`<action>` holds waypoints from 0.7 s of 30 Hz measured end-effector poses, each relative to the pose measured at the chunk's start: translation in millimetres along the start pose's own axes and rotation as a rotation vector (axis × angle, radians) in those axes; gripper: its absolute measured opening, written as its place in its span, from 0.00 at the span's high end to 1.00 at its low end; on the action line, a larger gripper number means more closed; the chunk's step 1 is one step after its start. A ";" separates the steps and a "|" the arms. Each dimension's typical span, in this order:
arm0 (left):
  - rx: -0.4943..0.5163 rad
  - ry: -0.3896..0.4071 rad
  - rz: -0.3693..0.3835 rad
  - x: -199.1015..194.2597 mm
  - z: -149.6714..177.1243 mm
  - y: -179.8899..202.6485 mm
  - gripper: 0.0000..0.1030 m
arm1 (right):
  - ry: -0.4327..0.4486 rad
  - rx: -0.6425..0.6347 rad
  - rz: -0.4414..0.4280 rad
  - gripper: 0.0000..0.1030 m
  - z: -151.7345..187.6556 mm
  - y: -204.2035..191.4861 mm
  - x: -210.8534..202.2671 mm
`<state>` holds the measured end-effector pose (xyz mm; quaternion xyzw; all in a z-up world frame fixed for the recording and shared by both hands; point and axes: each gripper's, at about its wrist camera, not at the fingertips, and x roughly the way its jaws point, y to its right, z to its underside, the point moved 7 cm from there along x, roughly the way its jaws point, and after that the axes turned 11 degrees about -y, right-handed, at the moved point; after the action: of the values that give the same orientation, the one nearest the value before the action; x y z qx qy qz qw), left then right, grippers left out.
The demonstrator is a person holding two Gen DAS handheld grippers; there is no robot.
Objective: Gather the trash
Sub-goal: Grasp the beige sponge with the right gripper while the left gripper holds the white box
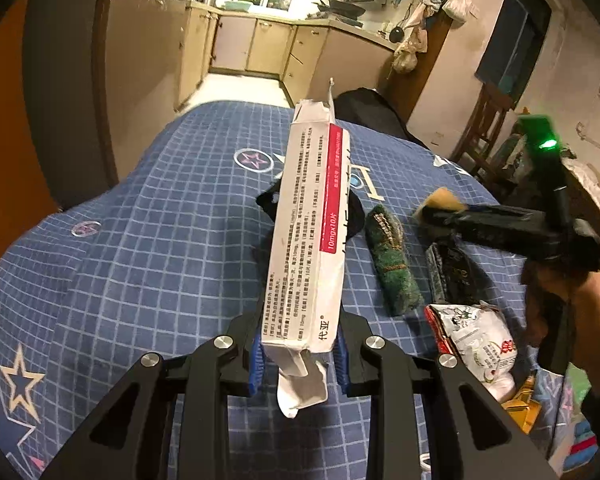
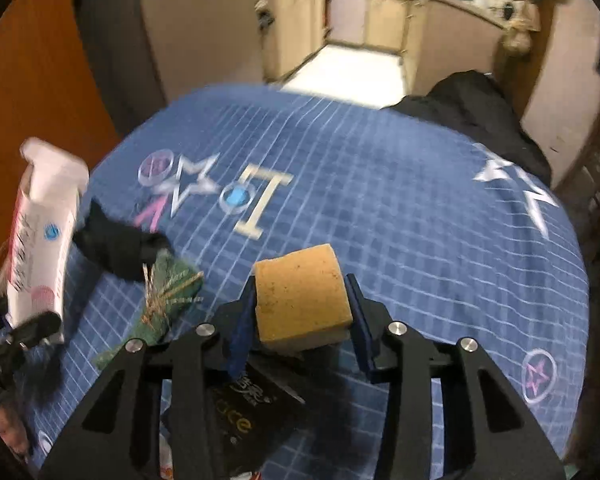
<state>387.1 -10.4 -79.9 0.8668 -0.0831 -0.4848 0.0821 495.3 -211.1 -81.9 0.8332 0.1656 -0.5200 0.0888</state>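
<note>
while clamped in the left tool [image 1: 300, 354], open-ended carton [image 1: 306, 232], contents unseen

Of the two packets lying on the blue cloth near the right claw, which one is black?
The black packet with gold lettering, lying just beyond the white and red packet; it sits beside the green scrubber, directly under the right claw.

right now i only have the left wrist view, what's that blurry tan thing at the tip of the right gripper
Observer: A yellow sponge block. The right gripper has a blue pad against each side of it.
Operator: and the far face of the white cardboard box i'm holding
Observer: The white cardboard box has a round blue logo there, with black script below it.
</note>
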 end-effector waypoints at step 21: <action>0.107 0.093 -0.008 -60.6 53.9 61.2 0.86 | 0.329 0.172 -0.013 0.62 131.3 -6.1 -158.0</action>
<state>305.9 -59.8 -44.0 0.8919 -0.1017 -0.4390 0.0375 319.3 -276.6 1.6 0.9105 0.1381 -0.3896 -0.0142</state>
